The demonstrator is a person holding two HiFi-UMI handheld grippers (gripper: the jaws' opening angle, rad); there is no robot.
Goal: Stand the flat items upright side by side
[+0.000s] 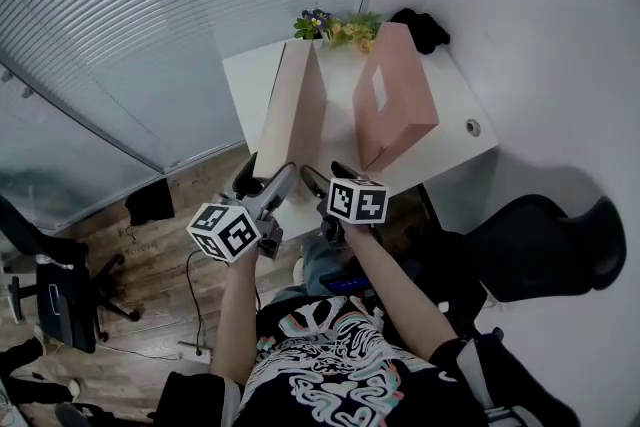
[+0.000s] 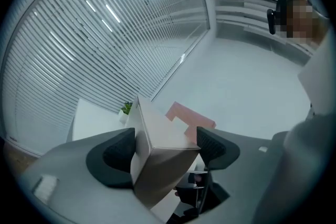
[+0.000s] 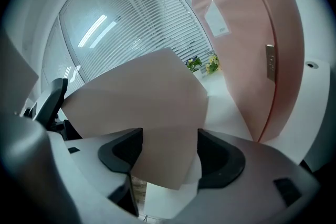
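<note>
Left claw (image 1: 266, 178) slack astride the tan box (image 1: 298, 105), right claw (image 1: 328, 177) clenched on it: gentle, untipping release is being demanded.

Pink box (image 3: 247, 34) top beyond right gripper view's edge; in head view, beige box (image 1: 295, 110) near end behind left tool (image 1: 265, 180)

An office: white desk (image 1: 455, 100), slatted window blinds (image 1: 200, 5), black swivel chair (image 1: 60, 300), wood-look floor (image 1: 150, 300).
</note>
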